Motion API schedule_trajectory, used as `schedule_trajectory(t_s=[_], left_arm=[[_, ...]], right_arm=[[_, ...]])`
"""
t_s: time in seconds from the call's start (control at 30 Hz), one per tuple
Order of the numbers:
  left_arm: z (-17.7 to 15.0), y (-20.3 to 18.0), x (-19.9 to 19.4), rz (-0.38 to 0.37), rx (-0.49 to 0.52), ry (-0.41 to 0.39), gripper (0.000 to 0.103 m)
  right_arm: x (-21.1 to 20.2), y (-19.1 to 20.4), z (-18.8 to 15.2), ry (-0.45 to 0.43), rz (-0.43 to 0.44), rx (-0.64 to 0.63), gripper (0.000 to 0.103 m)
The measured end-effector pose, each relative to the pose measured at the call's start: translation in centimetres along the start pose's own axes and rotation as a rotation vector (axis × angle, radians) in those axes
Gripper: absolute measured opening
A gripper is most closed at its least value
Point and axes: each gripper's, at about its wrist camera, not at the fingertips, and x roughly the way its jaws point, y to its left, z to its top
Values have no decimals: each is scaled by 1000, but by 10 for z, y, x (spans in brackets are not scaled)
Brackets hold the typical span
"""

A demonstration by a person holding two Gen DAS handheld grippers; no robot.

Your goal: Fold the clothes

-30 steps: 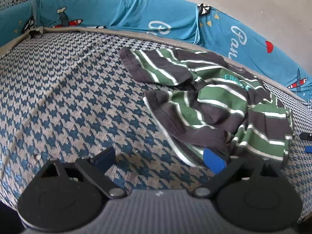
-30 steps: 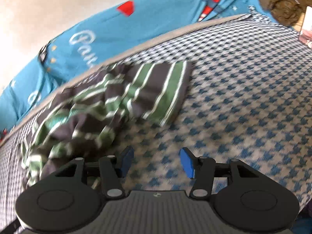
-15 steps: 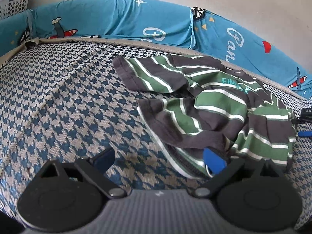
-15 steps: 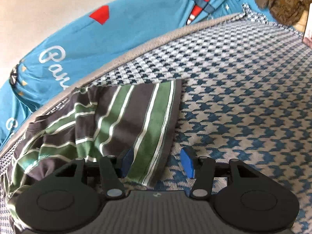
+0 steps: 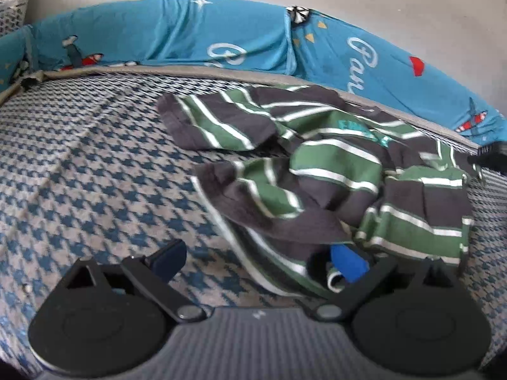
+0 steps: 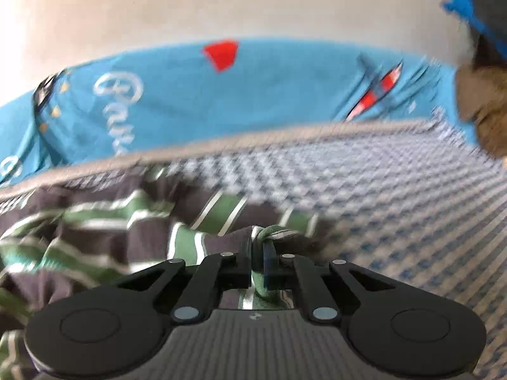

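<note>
The striped shirt (image 5: pixel 332 171) lies crumpled on the bed (image 5: pixel 95 164), near the blue printed bumper (image 5: pixel 221 38) at the far edge. The right gripper (image 6: pixel 258 253) has just closed its jaws, and they are clamped on a bunched edge of the shirt. The left gripper (image 5: pixel 256 259) has its jaws wide apart, one blue pad (image 5: pixel 347 261) resting in the shirt's near hem.

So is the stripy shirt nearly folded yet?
Not yet. The green-and-grey striped shirt lies crumpled on the houndstooth bed cover, no neat fold showing. In hand: the right gripper has just closed its jaws on a bunched edge of the shirt. The left gripper is open, one jaw tucked into the hem. Spreading flat and folding are left.
</note>
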Motion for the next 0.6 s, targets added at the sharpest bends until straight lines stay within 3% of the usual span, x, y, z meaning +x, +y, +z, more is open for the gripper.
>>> schedule_trajectory(t_s=[0.13, 0.2, 0.23, 0.37, 0.6], left_arm=[[-4, -11, 3, -73, 25, 25, 99], [-5, -19, 3, -77, 67, 24, 99], [-6, -22, 3, -79, 78, 22, 99], [-5, -21, 4, -91, 54, 20, 99], [-2, -15, -2, -63, 40, -10, 100]], right_arm=[[-1, -15, 13, -108, -149, 22, 6], [3, -21, 18, -103, -185, 53, 25], [4, -25, 20, -90, -186, 80, 28], [-6, -31, 23, -62, -116, 144, 36], [-43, -16, 2, 19, 103, 143, 40]])
